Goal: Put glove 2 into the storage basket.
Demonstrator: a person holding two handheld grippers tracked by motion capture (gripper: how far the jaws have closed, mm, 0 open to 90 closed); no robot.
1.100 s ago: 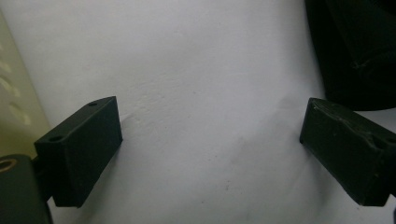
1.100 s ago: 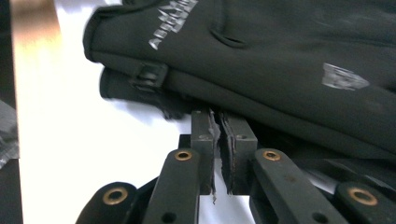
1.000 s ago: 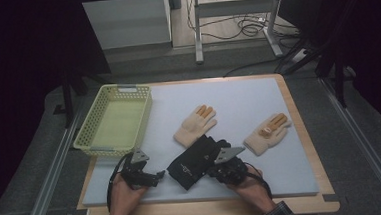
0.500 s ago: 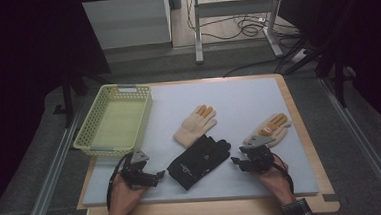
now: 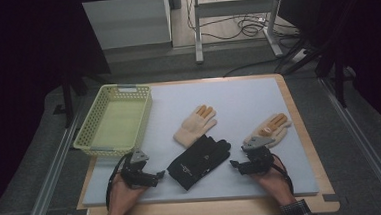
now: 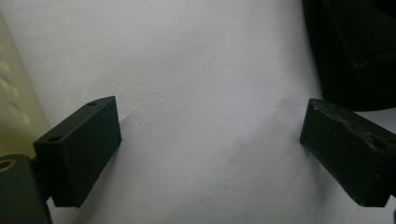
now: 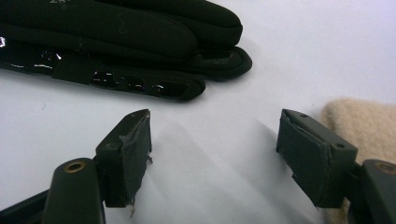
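Since a second ago the right claw [image 5: 236, 163] has let go of the black glove [image 5: 199, 160] and drawn back rightward, jaws wide and empty, while the left claw [image 5: 156, 176] stays wide open beside the glove lying mid-table [image 5: 303, 180] between them.
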